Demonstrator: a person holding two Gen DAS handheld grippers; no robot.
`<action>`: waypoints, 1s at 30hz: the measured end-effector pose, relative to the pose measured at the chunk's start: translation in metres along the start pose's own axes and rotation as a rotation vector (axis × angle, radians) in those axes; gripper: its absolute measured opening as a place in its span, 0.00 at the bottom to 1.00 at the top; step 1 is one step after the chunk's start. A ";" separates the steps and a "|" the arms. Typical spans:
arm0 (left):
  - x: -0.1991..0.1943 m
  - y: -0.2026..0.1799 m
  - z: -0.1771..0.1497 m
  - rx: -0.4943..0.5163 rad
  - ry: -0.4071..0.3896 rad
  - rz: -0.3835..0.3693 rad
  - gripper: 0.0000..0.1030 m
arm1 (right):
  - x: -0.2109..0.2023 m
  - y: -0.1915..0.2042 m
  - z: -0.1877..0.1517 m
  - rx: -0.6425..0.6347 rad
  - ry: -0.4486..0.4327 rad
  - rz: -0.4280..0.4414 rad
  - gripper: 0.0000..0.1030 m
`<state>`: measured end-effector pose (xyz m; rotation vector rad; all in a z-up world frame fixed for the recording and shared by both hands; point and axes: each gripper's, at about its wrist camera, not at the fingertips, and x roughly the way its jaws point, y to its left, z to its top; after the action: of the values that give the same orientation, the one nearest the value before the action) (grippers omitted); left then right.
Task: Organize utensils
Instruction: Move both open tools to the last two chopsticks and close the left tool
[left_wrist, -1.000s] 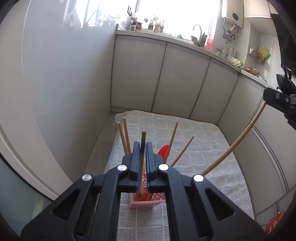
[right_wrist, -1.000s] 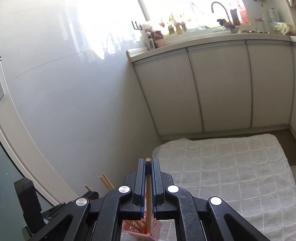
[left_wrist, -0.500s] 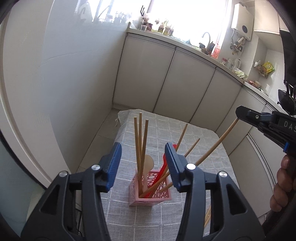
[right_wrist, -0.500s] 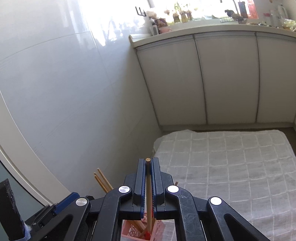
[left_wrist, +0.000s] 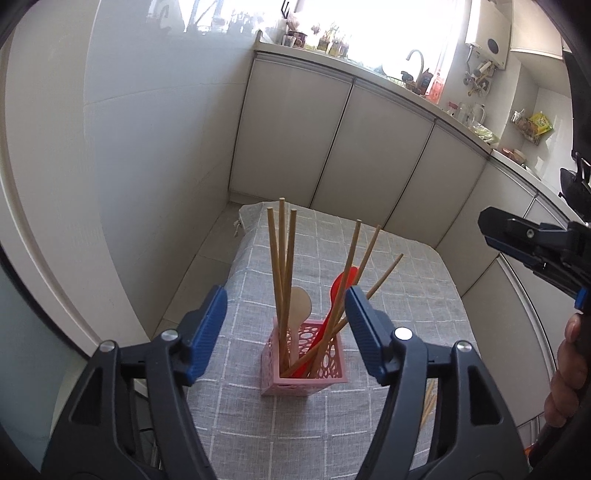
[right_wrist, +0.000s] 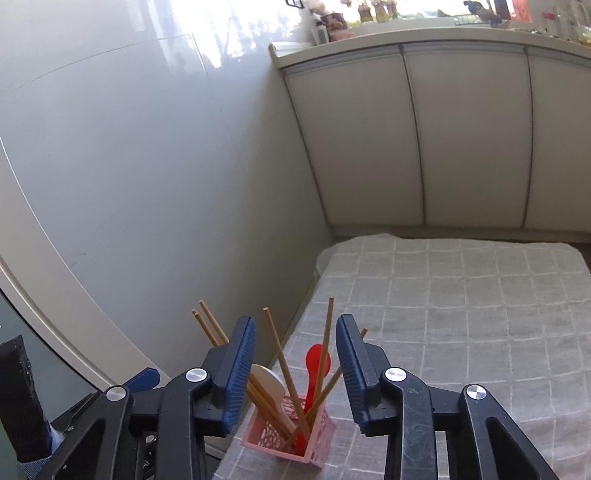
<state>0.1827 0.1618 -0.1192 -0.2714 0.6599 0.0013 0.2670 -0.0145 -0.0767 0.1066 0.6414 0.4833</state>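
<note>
Six wooden chopsticks (left_wrist: 282, 280) are standing in the pink perforated holder (left_wrist: 303, 363) on the grey checked cloth (left_wrist: 406, 291), beside a red spoon (left_wrist: 338, 286) and a pale wooden spoon (left_wrist: 300, 306). Their long axes are running near upright: three leaning far-left, three fanning right. Both the left gripper (left_wrist: 286, 325) and the right gripper (right_wrist: 295, 363) are opening, jaws released, pressing on nothing. A risk: either pad is sitting close enough to snag a leaning stick while pulling away, likely tipping the light holder.

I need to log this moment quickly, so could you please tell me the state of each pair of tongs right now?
Left tongs: opening, holding nothing.
Right tongs: opening, holding nothing.
</note>
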 end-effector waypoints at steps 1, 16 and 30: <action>-0.001 -0.002 -0.001 0.006 0.002 0.001 0.67 | -0.004 -0.003 -0.002 0.004 0.001 -0.004 0.47; -0.006 -0.045 -0.021 0.135 0.070 -0.035 0.78 | -0.055 -0.075 -0.066 0.040 0.110 -0.130 0.77; 0.039 -0.120 -0.078 0.296 0.327 -0.157 0.78 | -0.049 -0.182 -0.132 0.282 0.316 -0.253 0.80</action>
<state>0.1768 0.0231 -0.1723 -0.0352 0.9500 -0.2948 0.2269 -0.2049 -0.2000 0.2153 1.0176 0.1622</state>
